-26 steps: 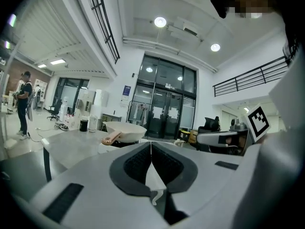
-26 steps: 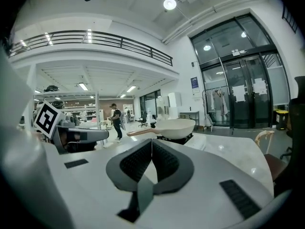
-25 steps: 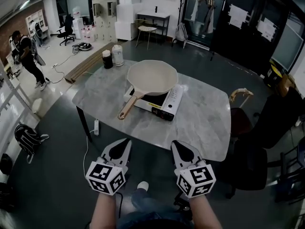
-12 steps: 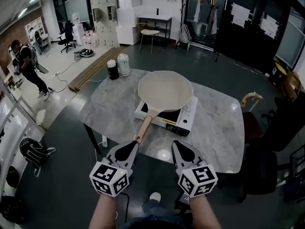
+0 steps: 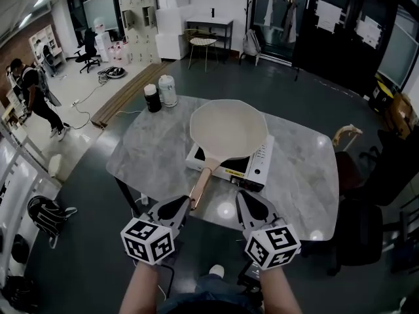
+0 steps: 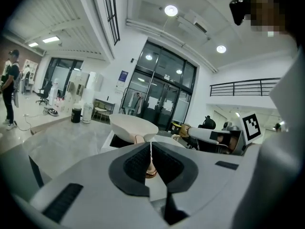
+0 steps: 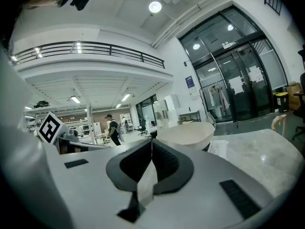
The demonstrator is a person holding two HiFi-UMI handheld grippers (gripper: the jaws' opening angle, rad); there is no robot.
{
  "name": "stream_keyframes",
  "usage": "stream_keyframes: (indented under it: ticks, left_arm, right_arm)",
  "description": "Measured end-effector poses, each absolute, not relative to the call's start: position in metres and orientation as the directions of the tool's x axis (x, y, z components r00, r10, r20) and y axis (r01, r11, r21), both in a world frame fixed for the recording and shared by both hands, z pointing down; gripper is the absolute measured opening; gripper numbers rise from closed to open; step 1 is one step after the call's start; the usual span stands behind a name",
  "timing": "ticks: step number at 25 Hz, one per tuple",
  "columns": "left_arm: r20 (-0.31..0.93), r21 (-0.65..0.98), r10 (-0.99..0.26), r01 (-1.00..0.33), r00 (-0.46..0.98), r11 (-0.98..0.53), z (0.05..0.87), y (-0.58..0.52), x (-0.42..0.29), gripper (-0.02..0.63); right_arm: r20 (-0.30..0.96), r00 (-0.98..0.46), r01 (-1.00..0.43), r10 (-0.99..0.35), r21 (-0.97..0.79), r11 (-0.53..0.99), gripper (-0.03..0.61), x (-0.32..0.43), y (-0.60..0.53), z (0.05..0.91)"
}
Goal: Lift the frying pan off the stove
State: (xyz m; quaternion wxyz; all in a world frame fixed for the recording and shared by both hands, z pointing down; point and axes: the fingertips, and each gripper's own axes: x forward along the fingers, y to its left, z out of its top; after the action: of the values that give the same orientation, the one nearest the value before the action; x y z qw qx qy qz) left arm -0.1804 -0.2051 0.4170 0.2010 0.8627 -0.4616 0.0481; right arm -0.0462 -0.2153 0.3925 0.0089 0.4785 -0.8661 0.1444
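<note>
Grey marble tabletop (image 5: 294,169) carries one stove (image 5: 252,165) with one cream frying pan (image 5: 228,129) sitting on it. The pan's handle (image 5: 201,187) slants toward the near edge and ends just ahead of the left hand-held gripper (image 5: 178,206). The right hand-held gripper (image 5: 245,201) sits a little to the handle's right, apart from it. One black canister (image 5: 152,98) and one white canister (image 5: 168,90) stand at the far left corner. Both hand-held grippers have their jaws pressed together on nothing. Two forearms (image 5: 141,286) reach forward side by side, low at the near edge.
</note>
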Motion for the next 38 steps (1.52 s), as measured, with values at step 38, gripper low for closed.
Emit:
stream_keyframes:
  ticks: [38]
  left_arm:
    - [0.198, 0.819, -0.469, -0.408, 0.861, -0.403, 0.459, -0.224, -0.156, 0.167]
  right_arm:
    - [0.118, -0.651, -0.679, -0.750, -0.533, 0.505, 0.026, -0.073, -0.255, 0.428]
